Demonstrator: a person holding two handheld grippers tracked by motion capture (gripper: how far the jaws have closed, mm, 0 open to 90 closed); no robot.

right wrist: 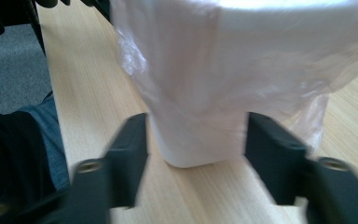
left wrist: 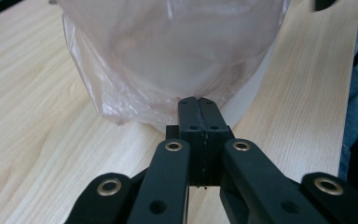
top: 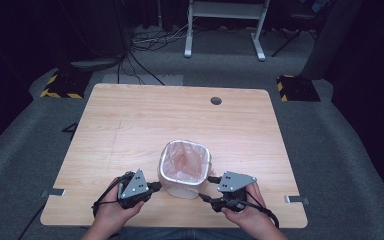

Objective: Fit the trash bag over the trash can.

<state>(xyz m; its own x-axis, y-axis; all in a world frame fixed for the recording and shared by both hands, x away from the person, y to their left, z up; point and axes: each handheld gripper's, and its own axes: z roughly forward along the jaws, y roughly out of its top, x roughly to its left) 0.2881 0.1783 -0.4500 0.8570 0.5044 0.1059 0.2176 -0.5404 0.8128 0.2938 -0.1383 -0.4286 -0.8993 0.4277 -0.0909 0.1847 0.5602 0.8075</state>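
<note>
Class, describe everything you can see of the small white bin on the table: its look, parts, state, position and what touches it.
The bin is small, white and looks plastic, with rounded corners and sides narrowing toward the base. It stands upright near the front edge of the wooden table. A thin, clear, pinkish bag lines it, folded over the rim and hanging crinkled down the outside. Nothing is seen inside. The left tool, shut, points at the hanging bag; the right tool stands open toward the base.
</note>
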